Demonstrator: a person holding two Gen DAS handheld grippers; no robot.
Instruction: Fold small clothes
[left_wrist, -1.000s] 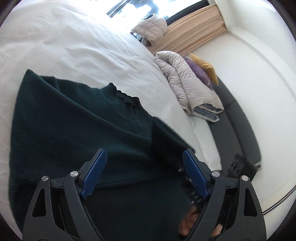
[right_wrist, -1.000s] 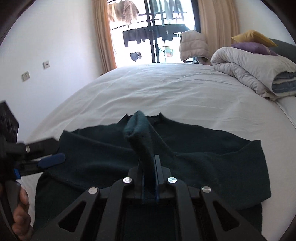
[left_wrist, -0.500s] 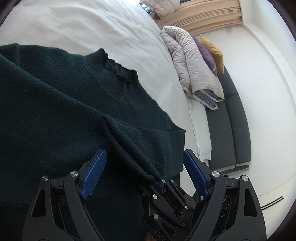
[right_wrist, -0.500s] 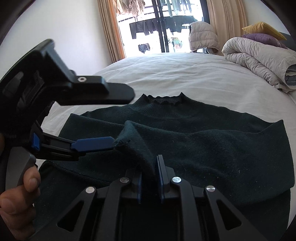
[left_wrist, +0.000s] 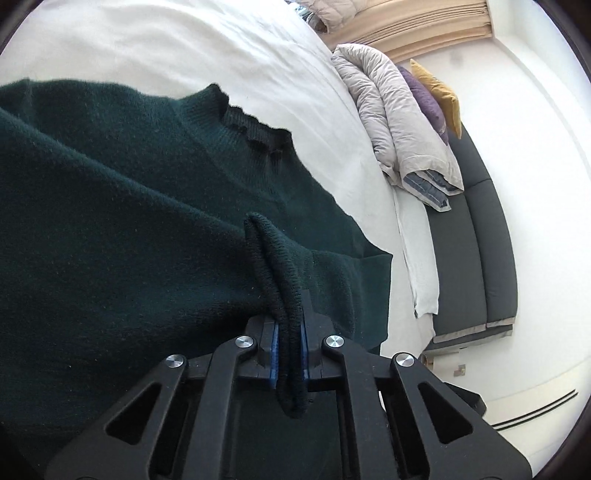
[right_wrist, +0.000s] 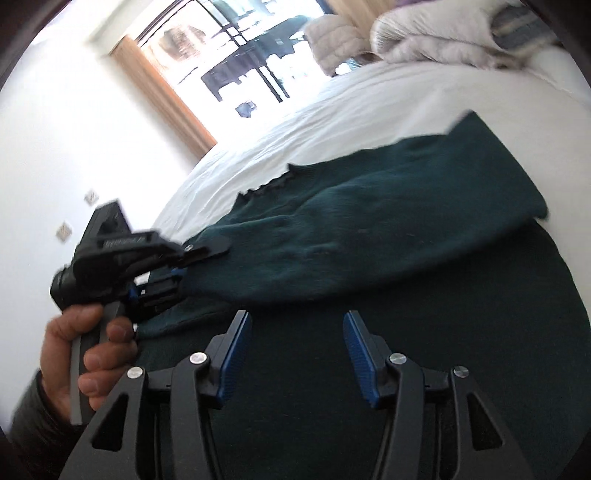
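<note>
**Sleeve cuff clamped by the left gripper, right gripper open**

A dark green sweater is spread on the white bed, its ribbed collar turned toward the far side. A ribbed sleeve cuff is pinched between the closed jaws of the left gripper, with the sleeve drawn across the sweater's body. The right gripper is held above the near part of the sweater, its jaws spread apart with nothing between them. A folded duvet is seen at the bed's right edge.
</note>
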